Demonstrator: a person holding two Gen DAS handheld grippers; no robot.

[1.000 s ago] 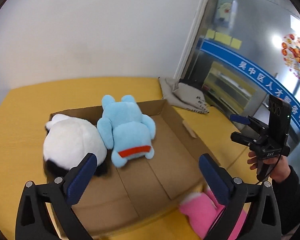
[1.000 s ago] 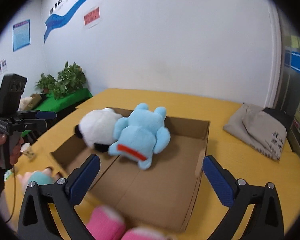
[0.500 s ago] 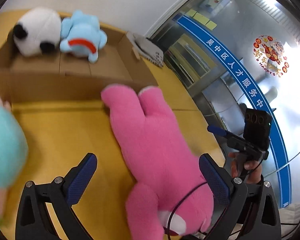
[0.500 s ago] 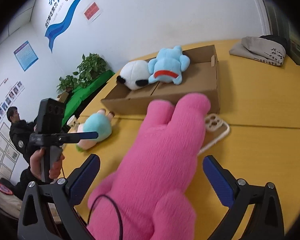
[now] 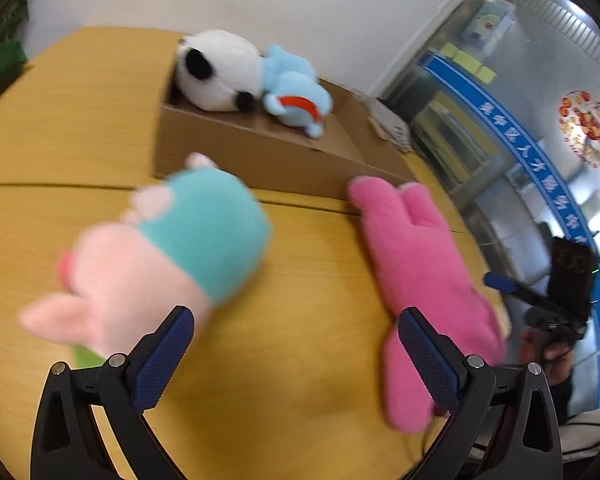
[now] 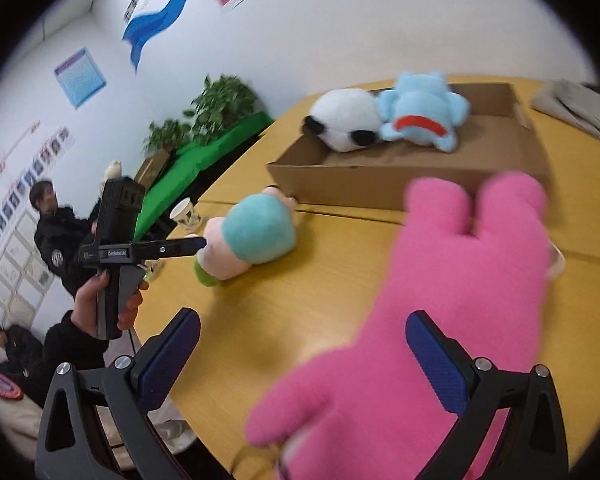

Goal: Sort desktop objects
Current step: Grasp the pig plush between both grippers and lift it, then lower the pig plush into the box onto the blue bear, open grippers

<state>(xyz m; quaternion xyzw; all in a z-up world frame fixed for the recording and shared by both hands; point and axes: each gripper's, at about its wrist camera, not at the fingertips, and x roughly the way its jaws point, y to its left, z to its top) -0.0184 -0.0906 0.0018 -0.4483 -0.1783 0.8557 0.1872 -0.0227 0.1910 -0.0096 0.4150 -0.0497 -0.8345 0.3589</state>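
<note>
A cardboard box point(image 5: 260, 148) point(image 6: 380, 184) on the yellow table holds a white-and-black panda plush point(image 5: 216, 70) point(image 6: 346, 124) and a light blue plush point(image 5: 296, 92) point(image 6: 418, 114). In front of the box lie a teal-and-pink plush point(image 5: 172, 248) point(image 6: 252, 236) and a big pink plush point(image 5: 416, 268) point(image 6: 440, 320). My left gripper point(image 5: 296, 356) is open and empty above the table between these two plushes. My right gripper point(image 6: 304, 364) is open, low over the pink plush's near end. Each gripper shows in the other's view: the right one point(image 5: 540, 300), the left one point(image 6: 172, 246).
A folded grey cloth point(image 6: 580, 108) lies on the table right of the box. A paper cup point(image 6: 186, 214) stands at the table's left edge. Green plants point(image 6: 216, 112) and seated people point(image 6: 56, 220) are beyond the table. Glass doors point(image 5: 500, 120) are at the right.
Both grippers have pulled back from over the box to the near side of the table. The left view has swung left, bringing the teal-and-pink plush close. Both stay open.
</note>
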